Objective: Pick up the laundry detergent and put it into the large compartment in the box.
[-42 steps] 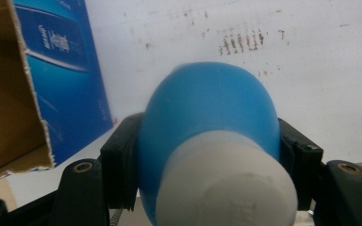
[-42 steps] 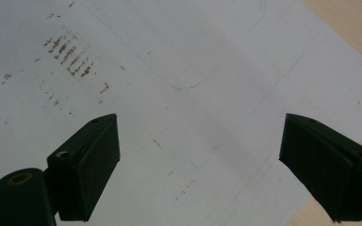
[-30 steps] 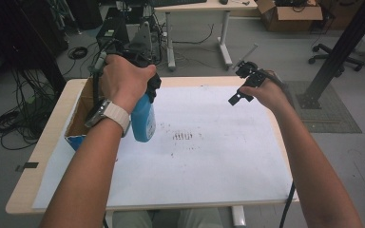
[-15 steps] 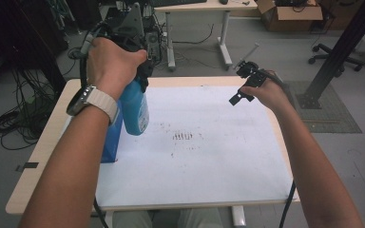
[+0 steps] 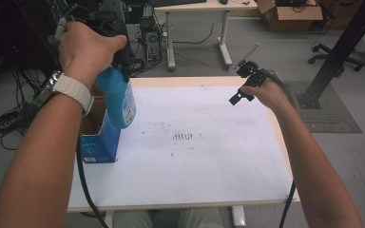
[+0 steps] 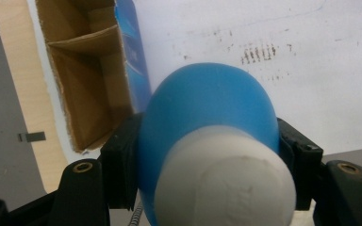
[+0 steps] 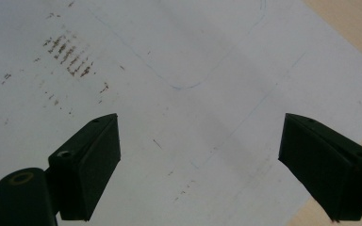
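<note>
My left gripper [image 6: 209,160] is shut on a blue bottle [image 6: 207,113] with a white cap, one black pad pressed on each side. In the high view the blue bottle [image 5: 120,100] hangs tilted under the left hand, above the open blue cardboard box [image 5: 97,142] at the table's left edge. Through the left gripper view I look down into the box [image 6: 89,80], where a cardboard divider shows. My right gripper [image 5: 241,84] hovers over the far right of the white sheet [image 5: 195,156]. Its jaws [image 7: 200,160] stand wide open with nothing between them.
Dark smudge marks [image 5: 184,137] lie mid-sheet. A faint blue pen outline [image 7: 184,70] is drawn on the sheet below the right gripper. Behind the table stand a desk [image 5: 204,9], cables and a cardboard carton [image 5: 290,9] on the floor.
The left hand has lifted the blue bottle up and toward the far left, uncovering the box under it. The right gripper has stayed where it was.
</note>
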